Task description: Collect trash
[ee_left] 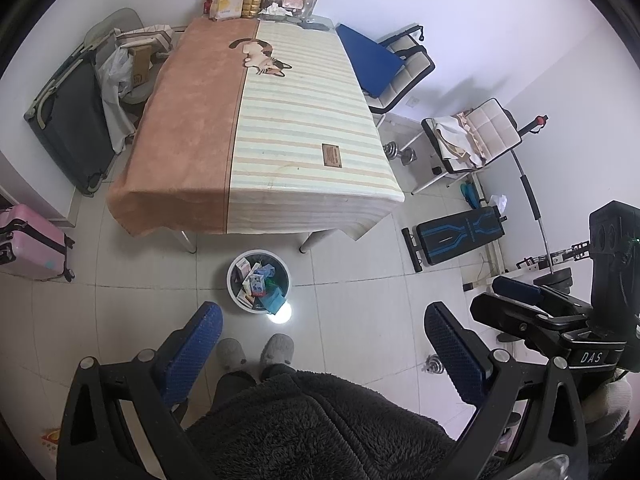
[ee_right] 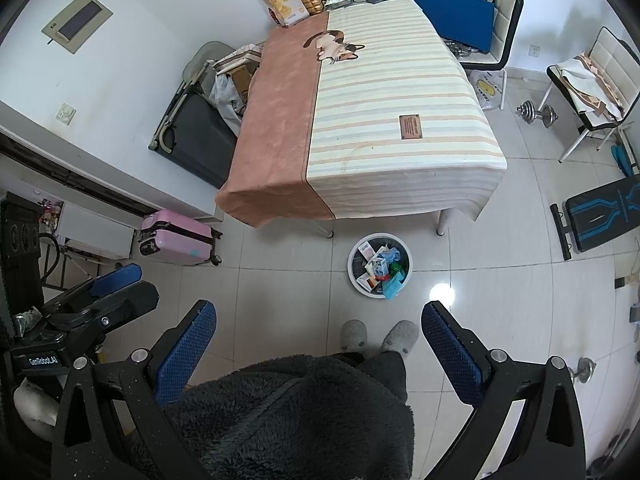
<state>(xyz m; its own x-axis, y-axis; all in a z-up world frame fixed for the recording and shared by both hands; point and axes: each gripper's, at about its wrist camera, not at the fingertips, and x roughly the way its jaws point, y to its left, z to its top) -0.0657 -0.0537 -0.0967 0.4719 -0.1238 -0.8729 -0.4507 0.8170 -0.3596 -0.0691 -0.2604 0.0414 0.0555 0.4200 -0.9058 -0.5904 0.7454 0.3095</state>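
Table legs mostly hidden under the draped tablecloth, the items down in the bin too jumbled and small to name, and that brown label carries print too tiny to read.

A home room: clothed dining table, suitcase, dumbbell.

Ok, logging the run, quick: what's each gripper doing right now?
Left gripper: open, holding nothing.
Right gripper: open, holding nothing.
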